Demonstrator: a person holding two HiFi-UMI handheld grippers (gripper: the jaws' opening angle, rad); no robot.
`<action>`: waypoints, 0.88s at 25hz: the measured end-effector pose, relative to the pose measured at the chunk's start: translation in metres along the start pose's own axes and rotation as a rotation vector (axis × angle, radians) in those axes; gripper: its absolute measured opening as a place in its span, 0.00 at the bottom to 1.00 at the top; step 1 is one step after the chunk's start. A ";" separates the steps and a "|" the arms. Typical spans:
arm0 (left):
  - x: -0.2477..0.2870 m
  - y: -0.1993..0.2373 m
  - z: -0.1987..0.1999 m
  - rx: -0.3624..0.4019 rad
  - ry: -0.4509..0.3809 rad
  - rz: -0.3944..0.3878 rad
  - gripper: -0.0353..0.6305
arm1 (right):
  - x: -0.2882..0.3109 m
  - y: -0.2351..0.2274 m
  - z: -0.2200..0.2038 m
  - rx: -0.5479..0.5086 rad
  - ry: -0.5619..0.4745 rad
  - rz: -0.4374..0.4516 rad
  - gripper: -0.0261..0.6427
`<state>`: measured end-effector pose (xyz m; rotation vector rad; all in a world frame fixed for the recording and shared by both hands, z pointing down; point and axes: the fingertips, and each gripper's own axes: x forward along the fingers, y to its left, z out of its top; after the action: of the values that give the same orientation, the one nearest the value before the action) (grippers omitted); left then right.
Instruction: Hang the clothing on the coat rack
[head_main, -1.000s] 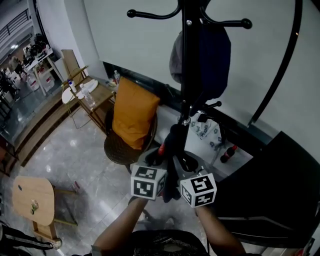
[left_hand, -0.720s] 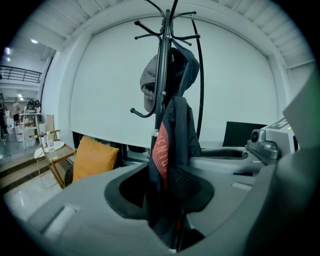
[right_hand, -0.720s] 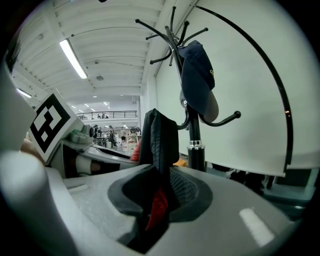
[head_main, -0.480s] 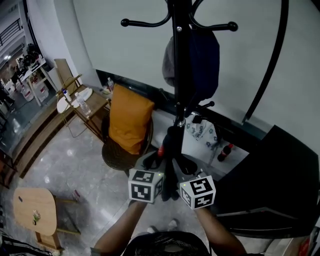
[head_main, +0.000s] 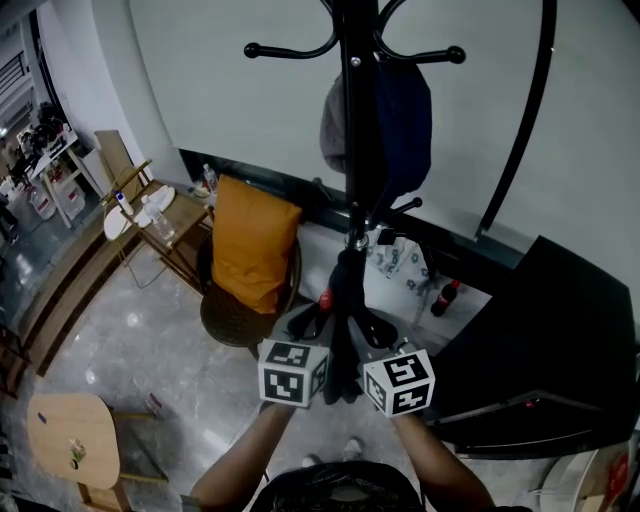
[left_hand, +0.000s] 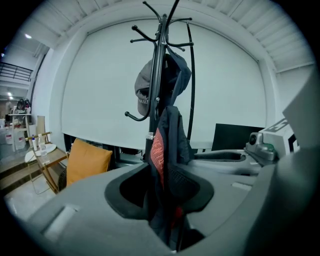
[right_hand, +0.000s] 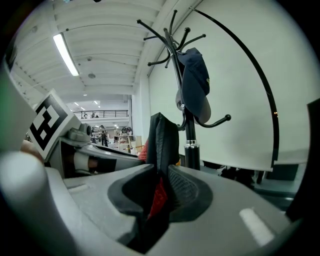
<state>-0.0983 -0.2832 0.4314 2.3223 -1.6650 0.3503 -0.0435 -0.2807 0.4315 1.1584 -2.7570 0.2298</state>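
The coat rack (head_main: 355, 150), a tall black metal pole with curved, ball-tipped hooks, stood close in front of us. A dark blue cap (head_main: 400, 110) with a grey underside already hung from one upper hook, while the two top hooks seen from the head looked free.

The clothing, a bunched black garment with a red lining (head_main: 345, 290), was not on the rack. We held it upright in the air just in front of the pole's lower part, below the cap and near the short lower hooks.

The left gripper (head_main: 312, 322) and the right gripper (head_main: 372, 328) sat side by side at the garment's lower end. Each gripper view showed its jaws pressed together on a fold of the dark fabric, with red cloth peeking out between the pads.

We judged the task as roughly midway. The garment was picked up and carried to the rack. What remained was to raise it to a free hook, drape a loop or collar over that hook, and then spread both pairs of jaws to let it hang.
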 end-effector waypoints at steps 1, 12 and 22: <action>-0.001 0.000 0.000 0.002 -0.001 -0.006 0.19 | -0.001 0.001 0.000 0.003 0.000 -0.006 0.15; -0.018 -0.003 -0.002 0.029 0.001 -0.045 0.19 | -0.015 0.013 0.000 0.033 -0.017 -0.062 0.15; -0.036 -0.020 -0.006 0.048 -0.006 -0.113 0.19 | -0.028 0.037 0.001 0.015 -0.012 -0.056 0.15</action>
<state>-0.0903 -0.2432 0.4237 2.4421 -1.5365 0.3640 -0.0504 -0.2355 0.4221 1.2423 -2.7338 0.2377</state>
